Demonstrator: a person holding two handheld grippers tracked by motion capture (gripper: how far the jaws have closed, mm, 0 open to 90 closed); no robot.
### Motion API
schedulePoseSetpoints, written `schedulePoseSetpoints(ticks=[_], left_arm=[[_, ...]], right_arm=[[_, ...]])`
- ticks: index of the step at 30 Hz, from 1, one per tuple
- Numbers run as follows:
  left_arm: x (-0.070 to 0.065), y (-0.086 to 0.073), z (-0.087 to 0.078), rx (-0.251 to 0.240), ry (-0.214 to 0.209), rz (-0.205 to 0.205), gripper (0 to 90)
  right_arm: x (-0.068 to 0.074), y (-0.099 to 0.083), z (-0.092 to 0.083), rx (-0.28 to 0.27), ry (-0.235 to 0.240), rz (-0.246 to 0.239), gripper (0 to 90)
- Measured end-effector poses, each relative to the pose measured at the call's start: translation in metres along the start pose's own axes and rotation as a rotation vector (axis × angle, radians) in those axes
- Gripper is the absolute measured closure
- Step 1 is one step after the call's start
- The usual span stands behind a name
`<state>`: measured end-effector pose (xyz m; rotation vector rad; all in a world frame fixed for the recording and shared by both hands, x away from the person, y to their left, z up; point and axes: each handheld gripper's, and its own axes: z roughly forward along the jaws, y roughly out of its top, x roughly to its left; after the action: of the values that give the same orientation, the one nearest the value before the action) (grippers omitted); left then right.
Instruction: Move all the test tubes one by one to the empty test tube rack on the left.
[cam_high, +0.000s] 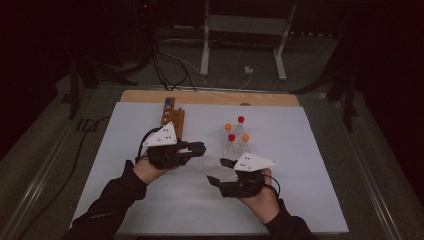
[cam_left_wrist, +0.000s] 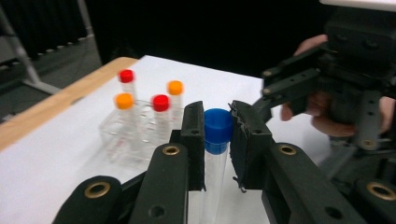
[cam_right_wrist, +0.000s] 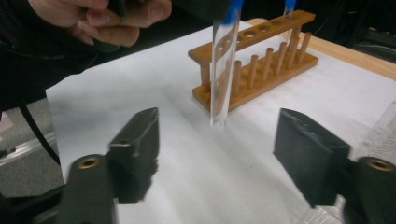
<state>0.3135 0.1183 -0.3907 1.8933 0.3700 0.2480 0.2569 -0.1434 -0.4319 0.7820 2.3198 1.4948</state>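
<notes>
1. The left gripper (cam_left_wrist: 217, 140) has its jaws clamped on a clear tube with a blue cap (cam_left_wrist: 217, 130), pinched just under the cap, so the tube hangs upright with its round tip off the surface (cam_high: 280, 200).
2. The right gripper (cam_right_wrist: 217, 158) stands with its jaws wide and nothing between them; the tube's tip (cam_right_wrist: 218, 122) hangs ahead of them, roughly centred on the gap. Leave them wide and clear.
3. The likely goal is the wooden rack (cam_right_wrist: 261, 70) beyond the tube. Keep the tube plumb, bring its tip over a free hole, then lower straight.
4. The grip sits high, so the tip may swing; move slowly.
5. The rack's holes are dim from above, so which are free is hard to tell.
6. Keep away from the clear holder of red- and orange-capped tubes (cam_left_wrist: 140, 126), off to the side of the left jaws.
</notes>
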Motion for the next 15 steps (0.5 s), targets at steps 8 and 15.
schedulePoseSetpoints(ticks=[8, 15], left_arm=[[0.022, 0.009, -0.012, -0.011, 0.089, -0.015, 77.5], [0.041, 0.011, -0.018, -0.008, 0.161, -0.039, 77.5]], right_arm=[[0.000, 0.002, -0.004, -0.024, 0.017, 0.014, 9.5], [0.000, 0.002, -0.007, -0.036, -0.006, 0.018, 1.2]])
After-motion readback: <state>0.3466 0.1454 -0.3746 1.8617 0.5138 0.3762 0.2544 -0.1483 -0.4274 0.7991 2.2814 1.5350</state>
